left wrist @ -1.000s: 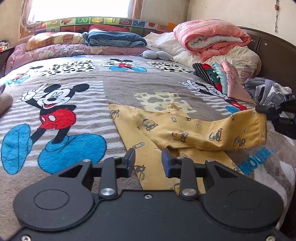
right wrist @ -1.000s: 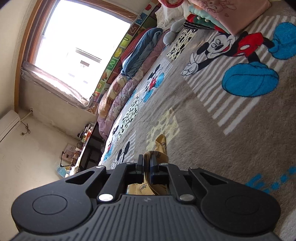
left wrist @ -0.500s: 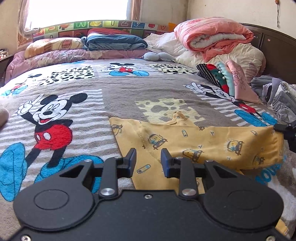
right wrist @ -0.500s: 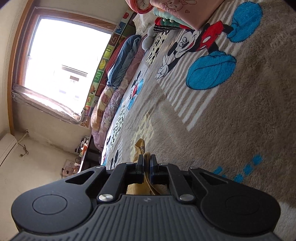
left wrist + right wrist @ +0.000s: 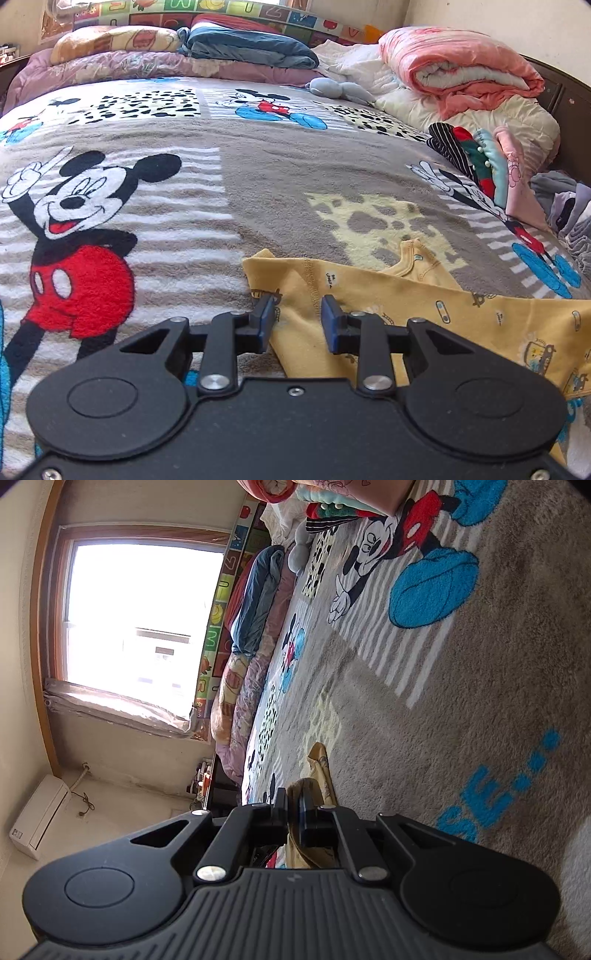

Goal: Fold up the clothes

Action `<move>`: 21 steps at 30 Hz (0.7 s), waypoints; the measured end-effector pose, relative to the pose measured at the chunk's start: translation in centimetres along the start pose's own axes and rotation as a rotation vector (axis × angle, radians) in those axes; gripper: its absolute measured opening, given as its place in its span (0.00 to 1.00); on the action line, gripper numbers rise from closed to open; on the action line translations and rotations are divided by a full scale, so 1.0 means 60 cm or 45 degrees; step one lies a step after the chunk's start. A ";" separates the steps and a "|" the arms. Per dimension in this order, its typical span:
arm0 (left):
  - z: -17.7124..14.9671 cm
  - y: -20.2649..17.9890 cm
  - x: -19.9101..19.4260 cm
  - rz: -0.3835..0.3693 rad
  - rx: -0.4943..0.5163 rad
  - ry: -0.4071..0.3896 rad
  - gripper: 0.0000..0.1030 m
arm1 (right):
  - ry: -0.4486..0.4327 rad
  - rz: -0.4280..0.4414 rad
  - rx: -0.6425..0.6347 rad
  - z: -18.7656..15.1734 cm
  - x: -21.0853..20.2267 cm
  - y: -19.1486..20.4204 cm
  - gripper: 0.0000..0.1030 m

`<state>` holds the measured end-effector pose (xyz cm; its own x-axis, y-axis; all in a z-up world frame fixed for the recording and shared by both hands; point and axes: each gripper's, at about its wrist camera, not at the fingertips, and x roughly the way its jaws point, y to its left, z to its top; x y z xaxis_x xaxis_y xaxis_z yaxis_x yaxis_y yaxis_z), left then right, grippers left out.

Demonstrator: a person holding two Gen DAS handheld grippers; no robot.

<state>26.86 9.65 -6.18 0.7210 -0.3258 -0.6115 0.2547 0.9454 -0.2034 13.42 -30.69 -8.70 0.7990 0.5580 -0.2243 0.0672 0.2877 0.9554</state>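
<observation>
Across the bed's cartoon blanket (image 5: 258, 177) I've dragged the yellow garment (image 5: 424, 302) flatter, right gripper (image 5: 293, 812) still clamped on its edge, left gripper (image 5: 295, 317) now spread over its near corner.

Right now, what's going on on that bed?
A person with two handheld grippers is folding a yellow printed garment on the cartoon-mouse blanket. The right gripper has its jaws shut on a bunch of the yellow fabric. The left gripper is open, jaws poised over the garment's near edge, gripping nothing.
</observation>
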 end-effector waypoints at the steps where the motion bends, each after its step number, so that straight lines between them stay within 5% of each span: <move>1: 0.001 0.000 0.000 -0.003 -0.001 -0.001 0.27 | 0.001 -0.011 -0.029 0.003 0.001 0.005 0.07; 10: 0.000 0.005 -0.003 -0.019 -0.022 -0.011 0.27 | 0.072 -0.052 -0.509 -0.012 0.005 0.121 0.07; 21: 0.005 0.074 -0.017 -0.342 -0.465 -0.049 0.28 | 0.204 -0.053 -1.181 -0.101 0.008 0.279 0.07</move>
<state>27.46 14.21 -6.20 0.6853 -0.5538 -0.4729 0.1972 0.7662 -0.6116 11.33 -20.89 6.05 0.7102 0.6140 -0.3443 -0.4640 0.7761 0.4270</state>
